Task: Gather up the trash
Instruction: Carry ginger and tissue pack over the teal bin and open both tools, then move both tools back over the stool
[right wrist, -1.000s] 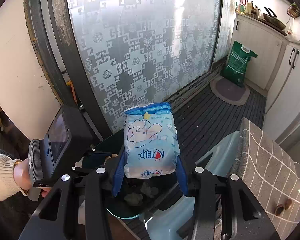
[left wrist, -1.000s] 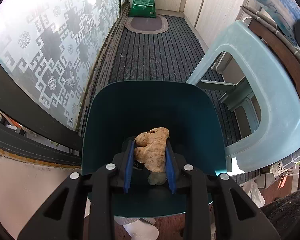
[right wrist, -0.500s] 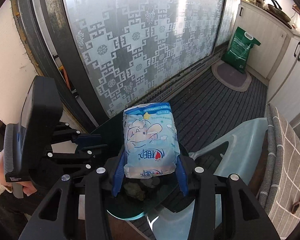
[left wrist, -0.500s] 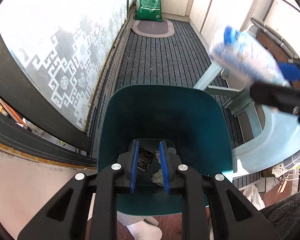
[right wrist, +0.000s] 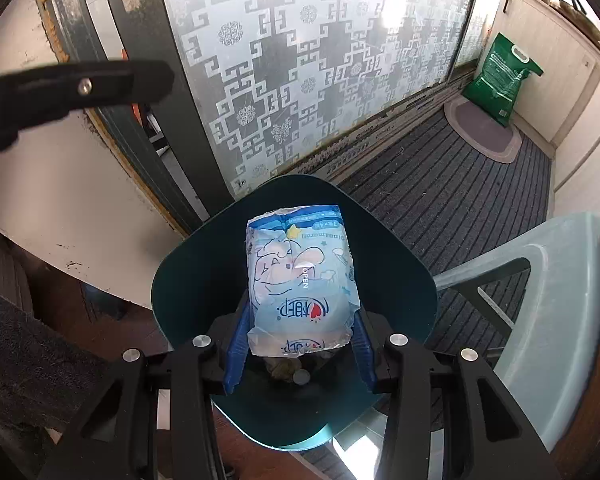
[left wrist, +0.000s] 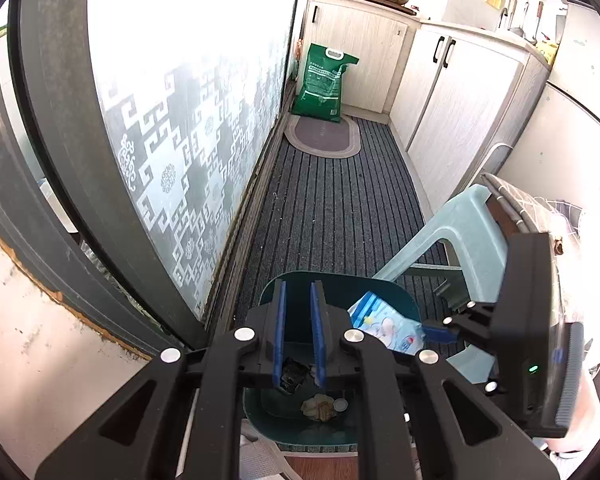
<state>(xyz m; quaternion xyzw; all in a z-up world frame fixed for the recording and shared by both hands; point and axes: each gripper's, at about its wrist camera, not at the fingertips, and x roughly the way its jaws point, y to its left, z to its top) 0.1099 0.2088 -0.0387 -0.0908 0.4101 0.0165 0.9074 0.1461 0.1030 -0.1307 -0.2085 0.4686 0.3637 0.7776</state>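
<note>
Striped dark carpet (left wrist: 336, 216) running along a frosted patterned glass door (right wrist: 320, 64), left gripper (left wrist: 298, 332) closing empty above the teal bin (right wrist: 180, 280), right gripper (right wrist: 300, 344) pinching a blue tissue pack (right wrist: 300, 280) over it

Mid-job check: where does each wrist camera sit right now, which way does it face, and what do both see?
Left wrist: on the left gripper, jaws closing with nothing between, angled down at the teal bin.
Right wrist: on the right gripper, steeply down into the bin, clamping the blue tissue pack.
Shared: bin, pack, green bag.
</note>
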